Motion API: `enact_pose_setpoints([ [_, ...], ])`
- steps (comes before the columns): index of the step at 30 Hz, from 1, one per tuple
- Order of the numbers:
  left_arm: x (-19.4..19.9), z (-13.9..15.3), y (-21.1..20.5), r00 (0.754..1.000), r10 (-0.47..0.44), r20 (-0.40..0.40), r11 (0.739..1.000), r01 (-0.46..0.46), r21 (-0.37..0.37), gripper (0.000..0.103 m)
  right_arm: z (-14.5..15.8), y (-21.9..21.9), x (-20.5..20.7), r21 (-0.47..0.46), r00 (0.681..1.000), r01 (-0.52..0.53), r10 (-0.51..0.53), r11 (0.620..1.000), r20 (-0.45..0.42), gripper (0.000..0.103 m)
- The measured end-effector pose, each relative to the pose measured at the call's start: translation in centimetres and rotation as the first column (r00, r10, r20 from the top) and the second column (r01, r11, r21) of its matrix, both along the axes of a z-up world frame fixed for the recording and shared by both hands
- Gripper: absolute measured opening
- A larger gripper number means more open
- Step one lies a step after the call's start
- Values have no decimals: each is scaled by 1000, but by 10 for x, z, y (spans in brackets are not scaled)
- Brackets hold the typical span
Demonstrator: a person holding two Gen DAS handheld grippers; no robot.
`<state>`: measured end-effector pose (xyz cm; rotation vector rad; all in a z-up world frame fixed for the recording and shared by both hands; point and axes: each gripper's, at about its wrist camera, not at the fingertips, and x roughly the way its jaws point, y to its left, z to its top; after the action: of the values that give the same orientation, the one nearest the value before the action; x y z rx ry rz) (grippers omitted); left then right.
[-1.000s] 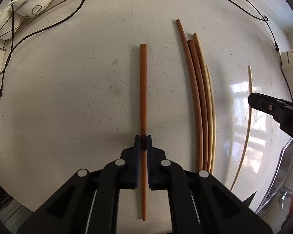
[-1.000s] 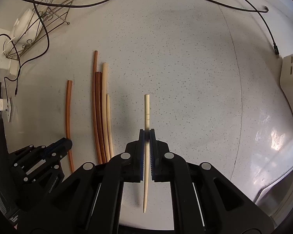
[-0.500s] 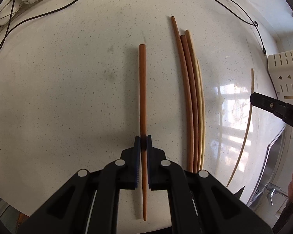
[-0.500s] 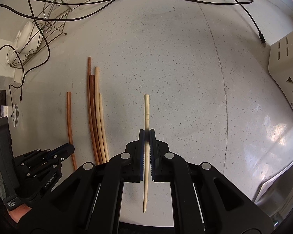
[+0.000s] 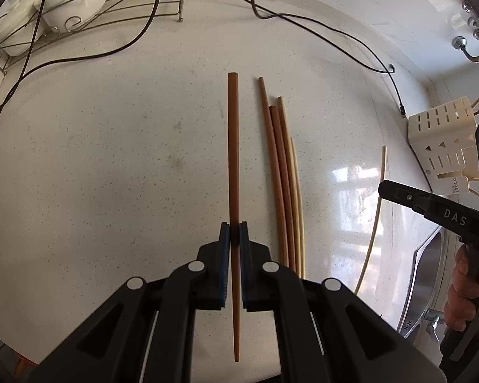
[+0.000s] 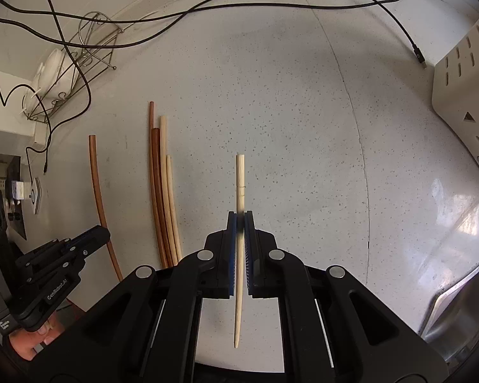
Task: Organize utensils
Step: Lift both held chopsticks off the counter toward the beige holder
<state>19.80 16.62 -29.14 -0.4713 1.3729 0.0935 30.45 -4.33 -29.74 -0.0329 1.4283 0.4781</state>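
the left hand-held gripper [image 5: 234,233] is clamped on a brown chopstick [image 5: 233,146], the right hand-held gripper [image 6: 240,223] on a pale chopstick [image 6: 240,178], both above the surface [image 6: 303,127]. each is pinched near its middle, so a tilt could pivot it loose onto the chopsticks [image 5: 282,172] lying there.

"GenRobot.AI" on left gripper [image 6: 89,239] ("DAS" right [image 5: 383,188])

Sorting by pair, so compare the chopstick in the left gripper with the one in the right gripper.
Colour: the left gripper holds a reddish-brown chopstick; the right gripper holds a pale cream chopstick.
Markings: the pale one shows a thin ring near its thick end; the brown one looks plain.
Shared: both taper toward the camera, are clamped mid-shaft, and point forward over the counter.
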Motion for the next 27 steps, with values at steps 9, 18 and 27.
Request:
enact_pose_setpoints([
  [9, -4, 21, -11, 993, 6, 120, 1000, -9, 24, 5, 25, -26, -4, 57, 995, 59, -63, 997, 71, 5],
  [18, -4, 36, -19, 979, -23, 205, 998, 12, 55, 5, 38, -38, -9, 106, 981, 77, -94, 991, 170, 5],
  [27, -3, 53, -29, 964, -44, 261, 997, 25, 77, 5, 56, -44, -16, 116, 959, 62, -92, 991, 267, 5],
])
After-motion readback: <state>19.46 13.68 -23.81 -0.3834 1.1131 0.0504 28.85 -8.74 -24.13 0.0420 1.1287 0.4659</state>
